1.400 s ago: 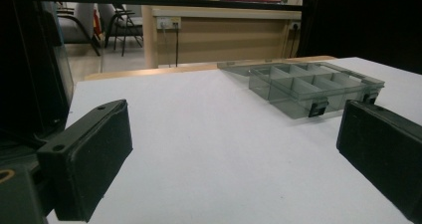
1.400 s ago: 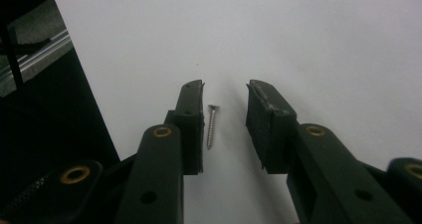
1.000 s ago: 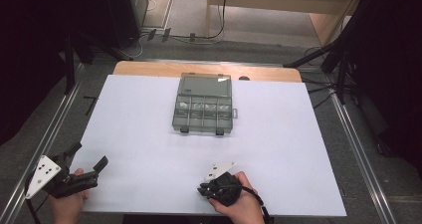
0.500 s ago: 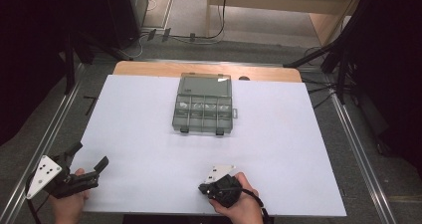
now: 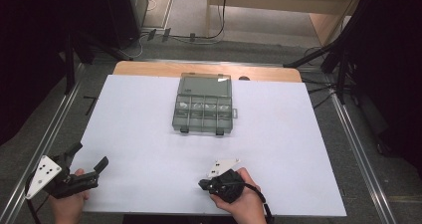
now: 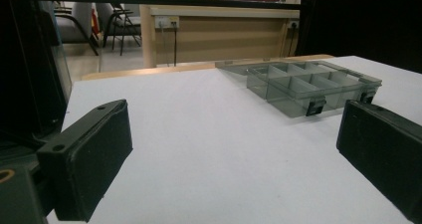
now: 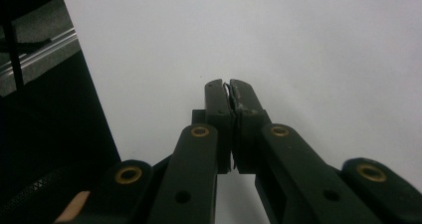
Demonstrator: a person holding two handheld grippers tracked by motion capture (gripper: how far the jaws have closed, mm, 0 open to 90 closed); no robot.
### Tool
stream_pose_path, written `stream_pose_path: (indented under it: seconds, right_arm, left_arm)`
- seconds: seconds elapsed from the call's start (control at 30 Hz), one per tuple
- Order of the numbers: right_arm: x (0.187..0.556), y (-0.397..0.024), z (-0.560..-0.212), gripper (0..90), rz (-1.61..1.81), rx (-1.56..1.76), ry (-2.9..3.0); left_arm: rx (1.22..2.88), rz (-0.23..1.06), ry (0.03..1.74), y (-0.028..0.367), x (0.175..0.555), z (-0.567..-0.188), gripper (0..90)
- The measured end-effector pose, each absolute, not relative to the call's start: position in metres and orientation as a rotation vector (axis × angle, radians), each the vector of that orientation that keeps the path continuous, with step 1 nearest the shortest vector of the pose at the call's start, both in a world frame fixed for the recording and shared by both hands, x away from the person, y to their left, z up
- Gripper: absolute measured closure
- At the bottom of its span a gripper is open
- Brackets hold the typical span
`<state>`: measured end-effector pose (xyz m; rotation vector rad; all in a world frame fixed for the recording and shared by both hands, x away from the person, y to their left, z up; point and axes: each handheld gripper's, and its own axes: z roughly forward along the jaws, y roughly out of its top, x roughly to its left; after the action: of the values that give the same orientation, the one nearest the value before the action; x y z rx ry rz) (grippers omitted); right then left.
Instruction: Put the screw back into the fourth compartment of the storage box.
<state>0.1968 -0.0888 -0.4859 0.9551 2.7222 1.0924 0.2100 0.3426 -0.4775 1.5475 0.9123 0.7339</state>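
Resting near the table's [image 5: 149, 129] front edge: left gripper [image 5: 91, 165] jaws apart, right gripper [image 7: 229, 87] jaws together.

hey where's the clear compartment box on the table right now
In the high view the compartment box sits lid open at the far middle of the white table, well ahead of both tools; the left gripper view shows it at upper right.

It was an office-like lab: a white-topped table [image 5: 149, 134] on rails, wooden counter [image 6: 219, 35] at twelve o'clock, chairs [image 6: 119, 27] at eleven.
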Motion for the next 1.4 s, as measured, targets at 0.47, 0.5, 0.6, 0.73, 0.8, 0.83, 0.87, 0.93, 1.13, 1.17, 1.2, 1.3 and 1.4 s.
stream_pose_path:
  seconds: [0.47, 0.5, 0.6, 0.73, 0.8, 0.83, 0.87, 0.93, 1.13, 1.17, 1.2, 1.3, 1.4]
  right_arm:
    - [0.208, -0.100, -0.465, 89.8, 1.133, 0.958, 2.675]
    - [0.209, -0.101, -0.464, 89.8, 1.135, 0.961, 2.671]
    - [0.212, -0.102, -0.460, 89.8, 1.144, 0.956, 2.669]
    - [0.218, -0.106, -0.456, 89.8, 1.163, 0.968, 2.656]
    - [0.220, -0.108, -0.453, 89.8, 1.167, 0.969, 2.651]
    - [0.221, -0.108, -0.451, 89.8, 1.166, 0.972, 2.647]
    - [0.223, -0.109, -0.450, 89.8, 1.168, 0.966, 2.642]
    - [0.224, -0.110, -0.447, 89.8, 1.168, 0.973, 2.643]
    - [0.232, -0.113, -0.443, 89.8, 1.170, 0.976, 2.631]
    - [0.233, -0.113, -0.442, 89.8, 1.175, 0.979, 2.632]
    - [0.235, -0.114, -0.441, 89.8, 1.174, 0.980, 2.627]
    - [0.239, -0.115, -0.440, 89.8, 1.177, 0.991, 2.625]
    - [0.243, -0.116, -0.437, 89.8, 1.175, 0.998, 2.616]
  left_arm:
    - [1.549, 0.736, 0.913, 0.342, 0.210, -0.478, 1.2]
    - [1.549, 0.737, 0.912, 0.342, 0.210, -0.477, 1.2]
    - [1.550, 0.737, 0.912, 0.342, 0.210, -0.478, 1.2]
    - [1.549, 0.737, 0.912, 0.342, 0.210, -0.477, 1.2]
    - [1.549, 0.735, 0.912, 0.342, 0.210, -0.477, 1.2]
    - [1.549, 0.735, 0.912, 0.342, 0.210, -0.477, 1.2]
    - [1.549, 0.736, 0.911, 0.342, 0.210, -0.477, 1.2]
    - [1.548, 0.735, 0.911, 0.342, 0.210, -0.478, 1.1]
    - [1.547, 0.734, 0.913, 0.343, 0.210, -0.478, 1.2]
    - [1.547, 0.734, 0.912, 0.342, 0.210, -0.478, 1.2]
    - [1.547, 0.735, 0.912, 0.342, 0.210, -0.478, 1.2]
    - [1.546, 0.734, 0.912, 0.342, 0.210, -0.478, 1.2]
    - [1.544, 0.733, 0.914, 0.343, 0.210, -0.477, 1.2]
